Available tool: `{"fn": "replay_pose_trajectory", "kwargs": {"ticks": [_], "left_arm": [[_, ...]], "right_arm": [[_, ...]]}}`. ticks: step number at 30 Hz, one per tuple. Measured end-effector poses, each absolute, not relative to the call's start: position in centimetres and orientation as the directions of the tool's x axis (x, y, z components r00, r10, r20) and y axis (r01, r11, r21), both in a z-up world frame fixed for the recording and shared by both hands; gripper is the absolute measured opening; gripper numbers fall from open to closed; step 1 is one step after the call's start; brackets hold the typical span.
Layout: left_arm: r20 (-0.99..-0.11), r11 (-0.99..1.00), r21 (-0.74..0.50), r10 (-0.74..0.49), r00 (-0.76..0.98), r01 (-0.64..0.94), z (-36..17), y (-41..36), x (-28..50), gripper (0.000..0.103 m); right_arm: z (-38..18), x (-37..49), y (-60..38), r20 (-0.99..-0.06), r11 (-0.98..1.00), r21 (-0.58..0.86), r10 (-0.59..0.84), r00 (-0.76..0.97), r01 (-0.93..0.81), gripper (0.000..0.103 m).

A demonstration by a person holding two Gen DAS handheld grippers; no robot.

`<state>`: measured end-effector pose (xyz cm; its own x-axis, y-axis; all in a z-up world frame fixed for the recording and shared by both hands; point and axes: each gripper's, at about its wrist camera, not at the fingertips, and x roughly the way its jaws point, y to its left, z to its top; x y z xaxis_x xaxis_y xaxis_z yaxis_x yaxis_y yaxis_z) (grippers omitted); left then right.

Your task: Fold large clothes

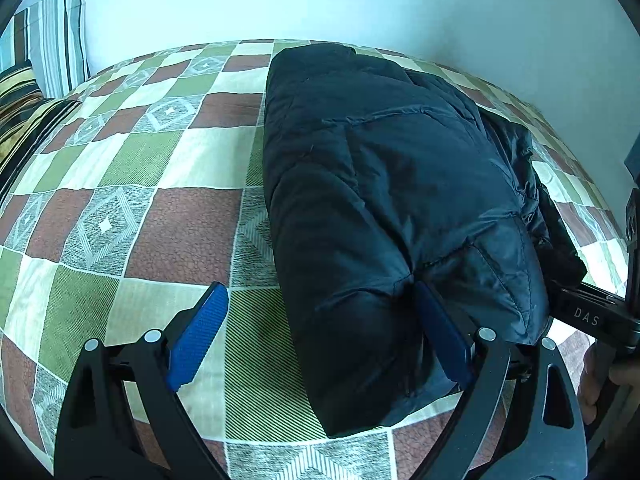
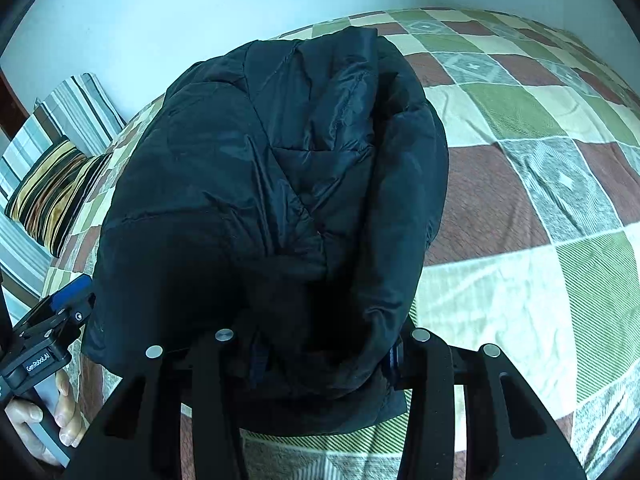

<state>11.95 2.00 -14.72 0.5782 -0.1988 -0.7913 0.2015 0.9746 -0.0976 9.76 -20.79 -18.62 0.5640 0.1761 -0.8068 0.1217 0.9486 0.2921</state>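
At the far left, two striped pillows (image 1: 40, 60) lean near the wall at the head of the bed (image 1: 140, 220), whose checked green, brown and cream cover lies bare on that side. The left gripper (image 1: 320, 340) comes next: its fingers (image 1: 198, 334) are spread wide, the left blue pad over the bare bedcover and the right one pressed against the near end of the jacket, so it grasps nothing. The dark puffer jacket (image 1: 380, 184) lies along the middle of the bed as a long, thick bundle, its sides already turned in and its left edge fairly straight. On its right side a looser layer of fabric spills out toward the bedcover. The right gripper (image 2: 324, 360) sits at the near end of the jacket with padding bulging between and over its fingers; they look partly spread around the cloth, but the pads are buried, so I cannot tell whether they pinch it. By my reading the lengthwise folds are done, and what remains is tidying the right edge and doubling the bundle end to end
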Motion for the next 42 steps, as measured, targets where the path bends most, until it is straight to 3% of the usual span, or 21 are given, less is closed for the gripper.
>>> {"fn": "replay_pose_trajectory", "kwargs": {"ticks": [16,33,42], "left_arm": [[-0.792,0.977,-0.088,-0.186,0.581,0.193,-14.6,2.3,12.4,0.093],[-0.791,0.980,-0.063,-0.163,0.589,0.187,-14.3,1.9,12.4,0.093],[-0.780,0.982,-0.017,-0.130,0.612,0.187,-13.4,1.5,12.0,0.093]], "right_arm": [[-18.6,9.8,-20.8,-0.802,0.948,0.293,0.176,0.570,0.120,0.044],[-18.8,9.3,-22.8,-0.774,0.894,0.414,0.245,0.583,0.174,0.054],[-18.0,8.5,-23.1,-0.767,0.896,0.407,0.229,0.599,0.179,0.056]]}}
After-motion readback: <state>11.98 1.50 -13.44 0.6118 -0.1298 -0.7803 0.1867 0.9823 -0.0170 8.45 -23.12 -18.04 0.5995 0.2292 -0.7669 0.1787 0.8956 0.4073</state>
